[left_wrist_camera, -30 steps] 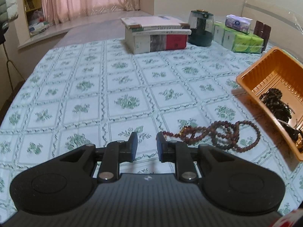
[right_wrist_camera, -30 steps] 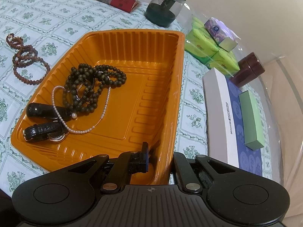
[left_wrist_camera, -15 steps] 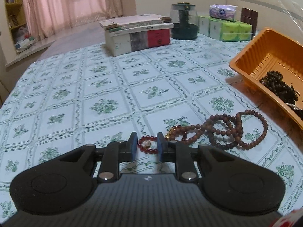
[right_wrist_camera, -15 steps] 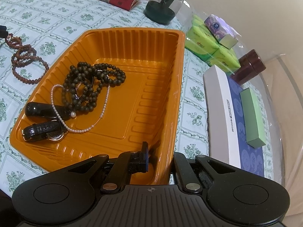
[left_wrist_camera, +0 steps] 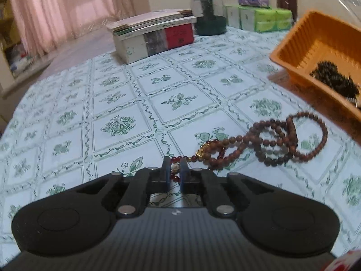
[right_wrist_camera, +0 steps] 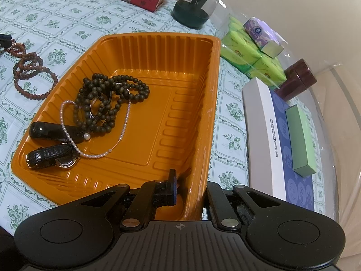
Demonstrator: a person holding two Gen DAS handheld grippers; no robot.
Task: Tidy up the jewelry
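Observation:
A brown bead necklace [left_wrist_camera: 270, 139] with red beads and a gold charm lies on the tablecloth; it also shows in the right wrist view [right_wrist_camera: 29, 74]. My left gripper [left_wrist_camera: 174, 169] is shut on the red-bead end of it. My right gripper [right_wrist_camera: 189, 189] is shut on the near right wall of the orange tray [right_wrist_camera: 203, 103], one finger inside and one outside. The tray holds a dark bead necklace [right_wrist_camera: 108, 101], a pearl strand [right_wrist_camera: 90, 151] and a black watch [right_wrist_camera: 49, 155]. The tray also shows in the left wrist view [left_wrist_camera: 291, 52].
At the table's far end are a stack of books [left_wrist_camera: 155, 36], a dark glass pot [left_wrist_camera: 208, 15] and green tissue packs [left_wrist_camera: 264, 19]. To the tray's right lie a white and blue box [right_wrist_camera: 277, 149], a green box [right_wrist_camera: 300, 140] and a brown jar [right_wrist_camera: 297, 79].
My left gripper moved lower and forward, and its fingers closed on the necklace's red beads. The right gripper kept its hold on the tray wall and barely moved.

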